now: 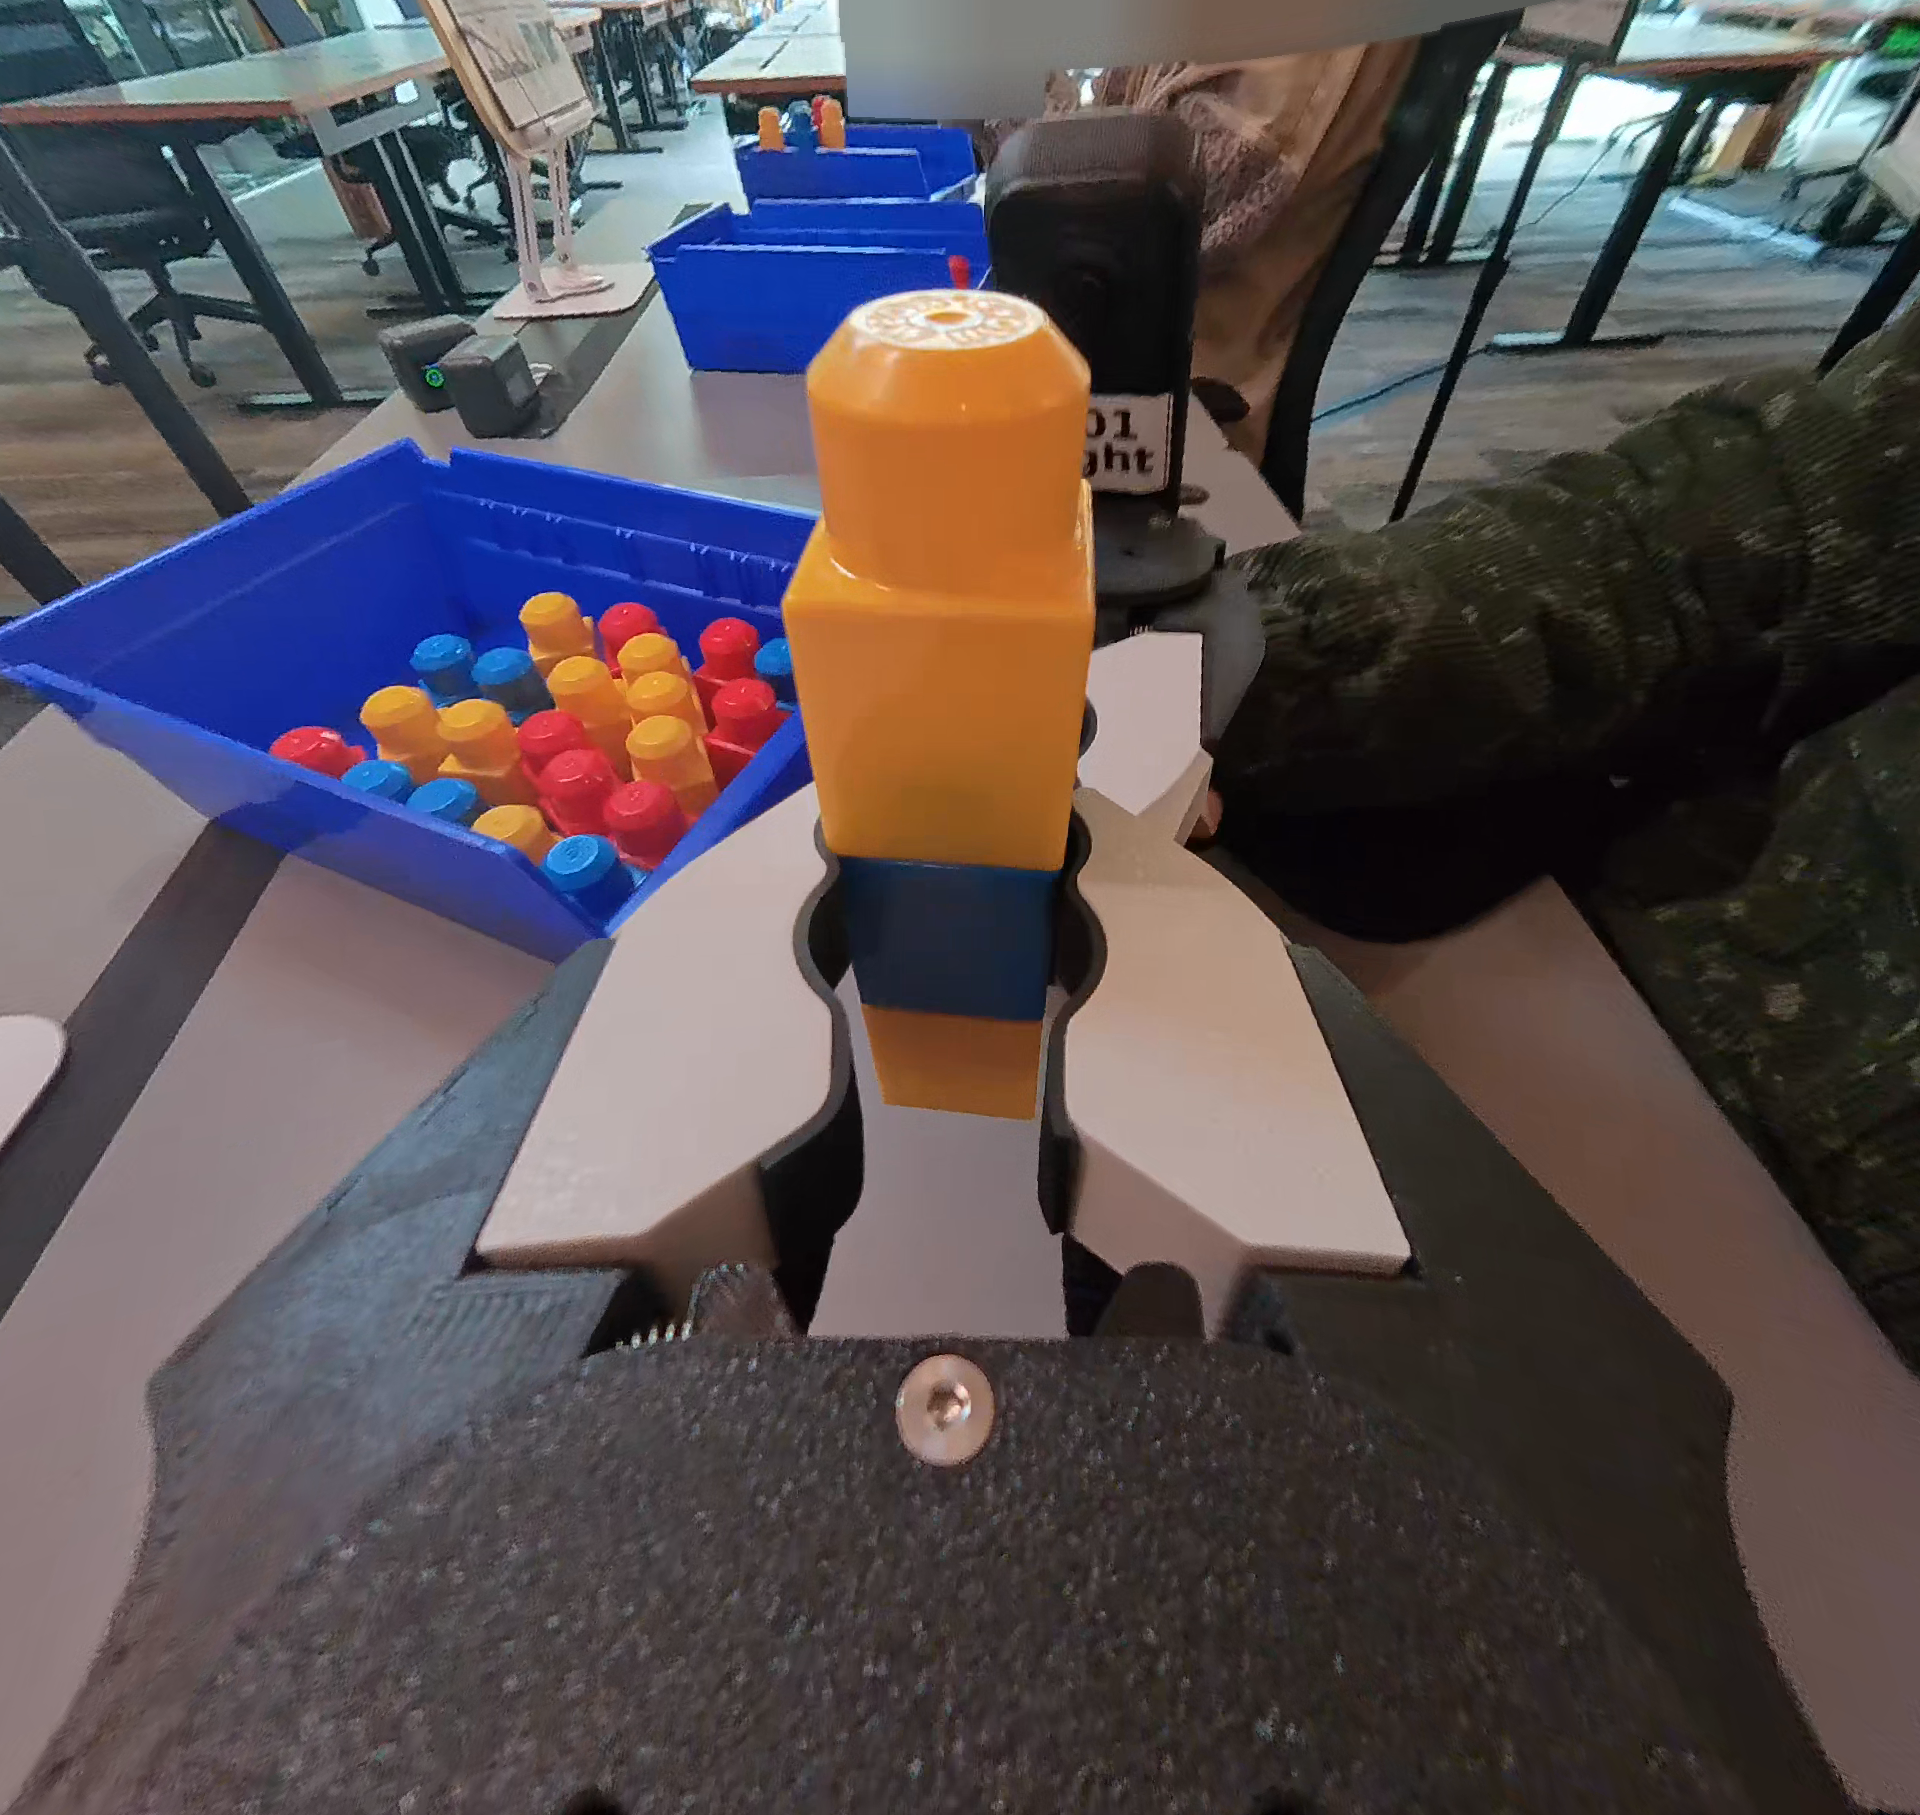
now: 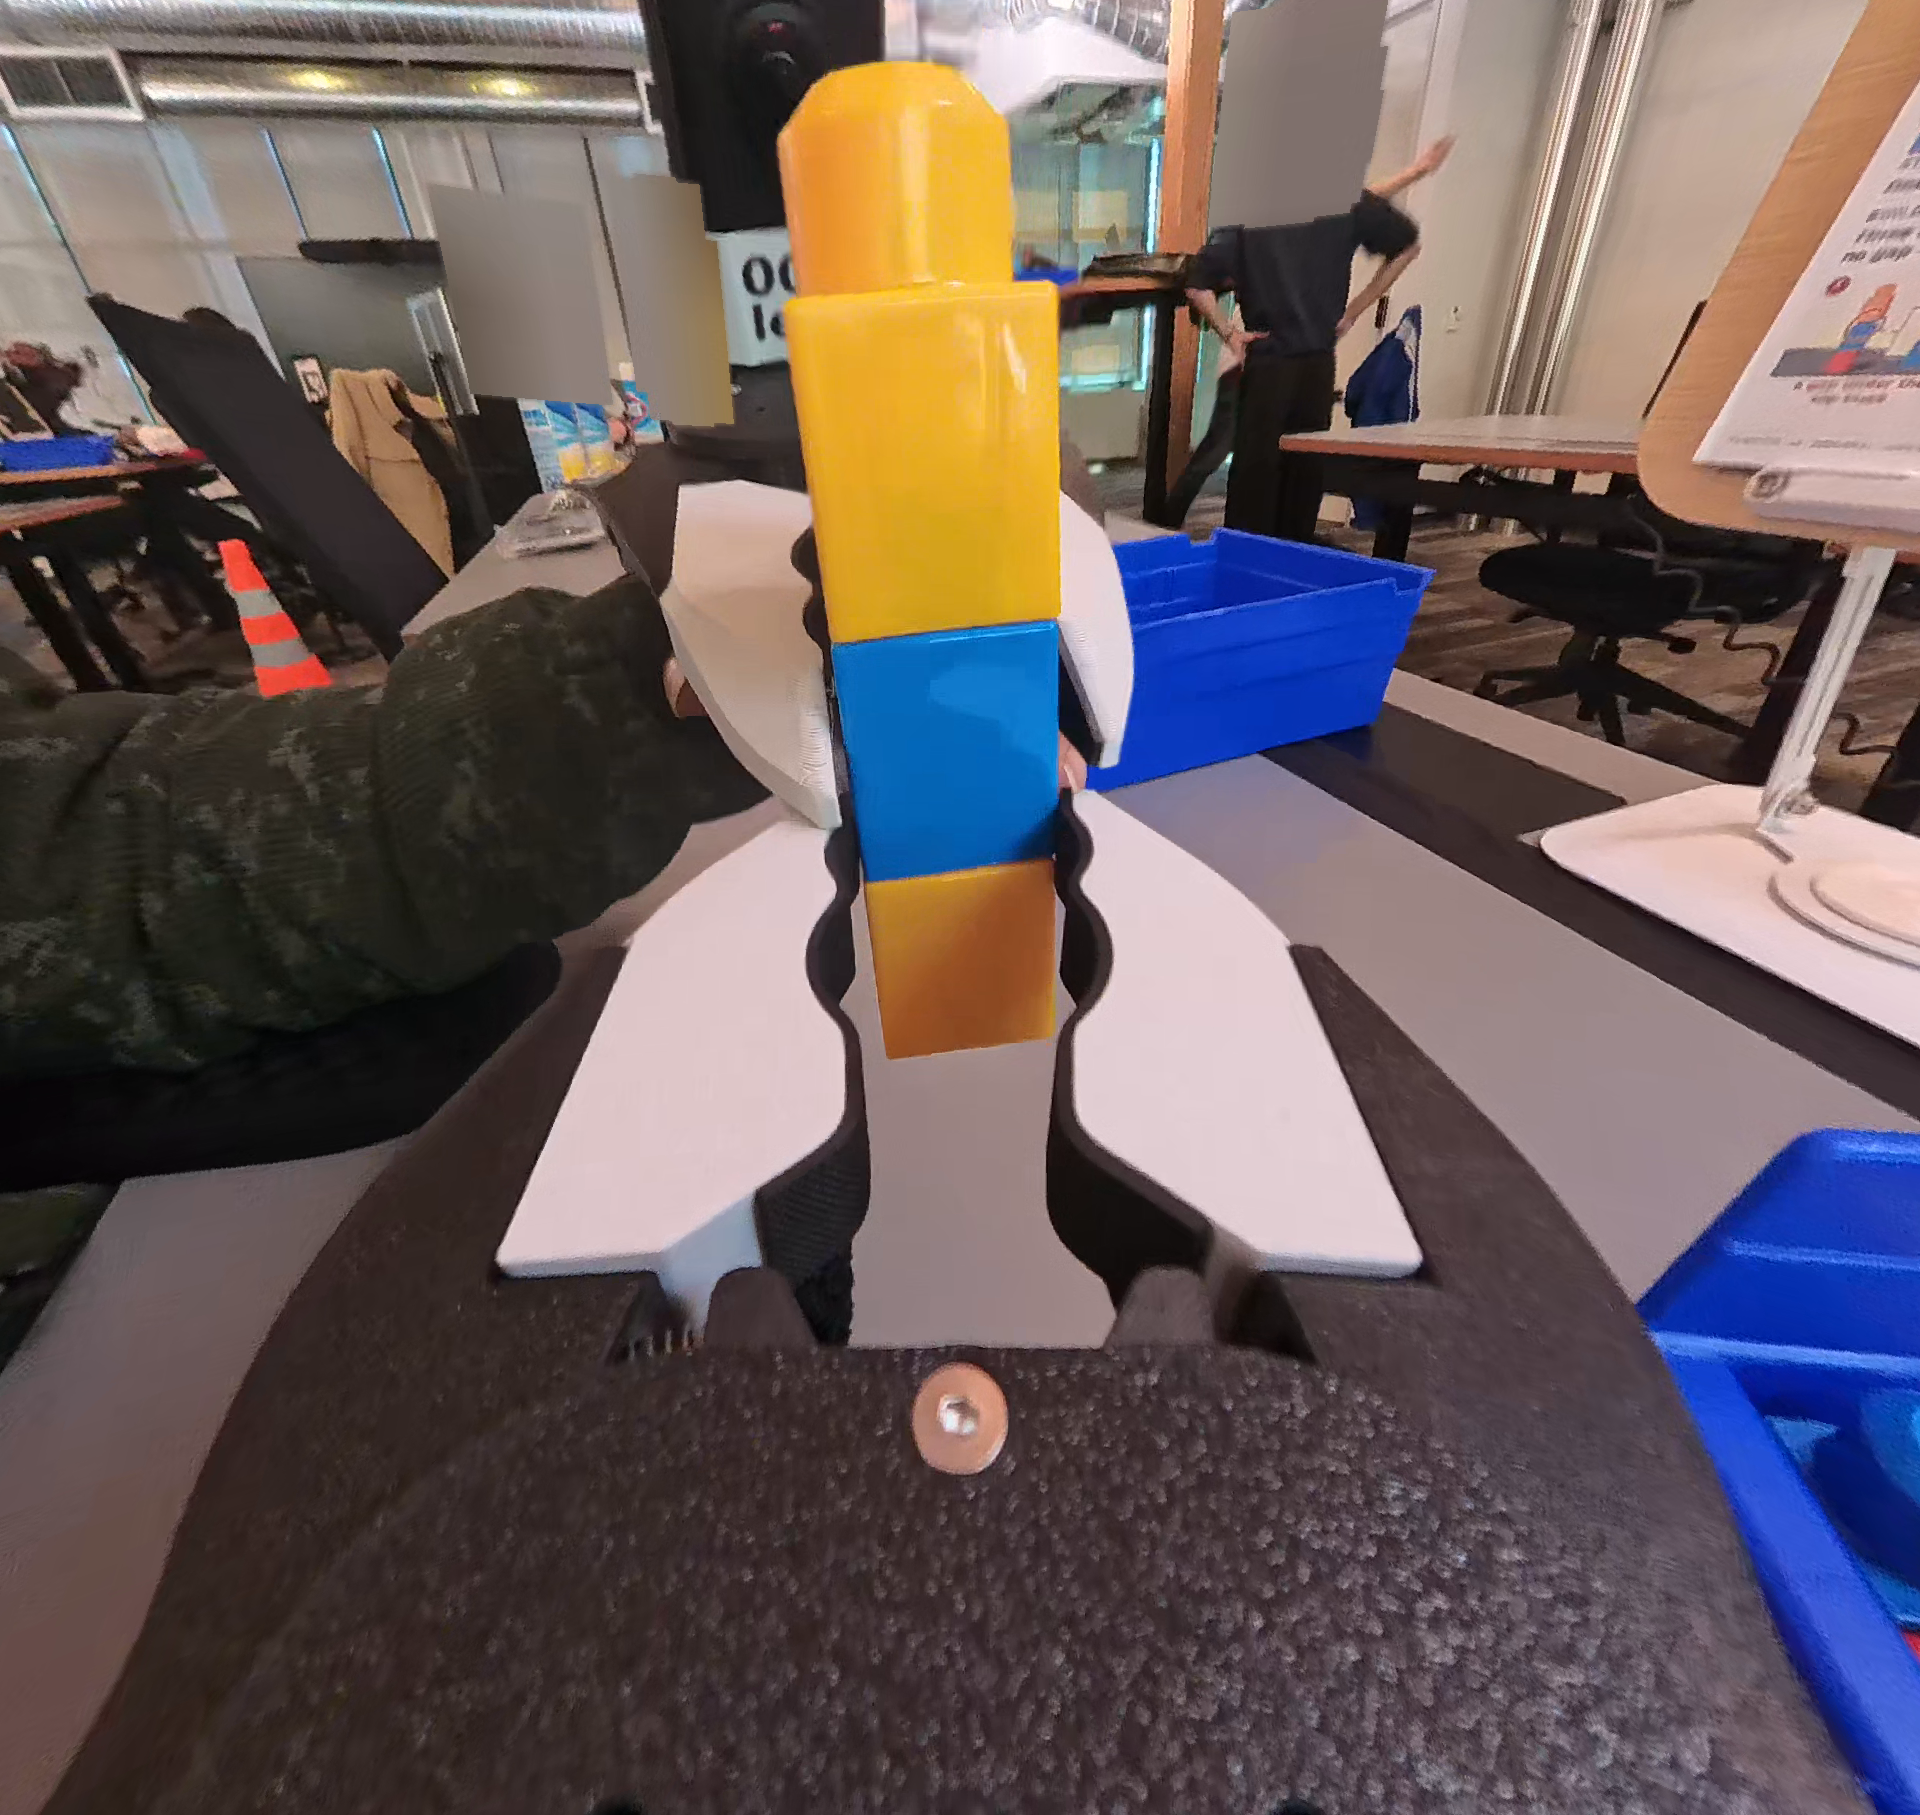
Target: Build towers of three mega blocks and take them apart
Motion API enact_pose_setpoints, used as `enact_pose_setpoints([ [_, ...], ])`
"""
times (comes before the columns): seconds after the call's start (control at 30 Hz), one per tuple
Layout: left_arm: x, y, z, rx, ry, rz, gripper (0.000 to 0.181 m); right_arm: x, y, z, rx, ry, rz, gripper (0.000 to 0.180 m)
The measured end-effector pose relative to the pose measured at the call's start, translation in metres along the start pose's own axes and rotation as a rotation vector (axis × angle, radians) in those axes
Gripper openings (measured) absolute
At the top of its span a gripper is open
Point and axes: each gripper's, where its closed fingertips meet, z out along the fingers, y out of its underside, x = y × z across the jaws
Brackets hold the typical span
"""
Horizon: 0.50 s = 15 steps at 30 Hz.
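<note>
I am clamping my left gripper [image 1: 948, 944] on the blue block [image 1: 948, 939], the middle of a three-block tower [image 2: 935, 560]. My right gripper [image 2: 961, 924] is closing on the lower orange block [image 2: 961, 960] from the opposite side. The upper orange block [image 1: 940, 695] is standing upright above the table [image 1: 312, 1038], beside the blue bin [image 1: 260, 602] of loose blocks [image 1: 582, 716].

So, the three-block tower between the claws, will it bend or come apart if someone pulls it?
The tower looks like stiff, glossy hard plastic, so probably rigid and a little slippery. Its seams sit flush with no gap, so it likely separates only with a firm pull. The left claw grips the blue block, the right claw the bottom orange block, so that joint would probably part first.
</note>
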Motion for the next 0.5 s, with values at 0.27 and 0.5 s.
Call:
enact_pose_setpoints([
  [0.27,-0.017,0.089,-0.029,-0.534,-0.108,0.062,0.036,0.009,0.012,-0.004,-0.137,0.046,-0.061,0.052],
  [0.5,0.001,0.133,-0.030,-0.871,-0.043,0.095,0.036,-0.006,0.045,0.004,-0.318,-0.016,-0.162,0.039],
])
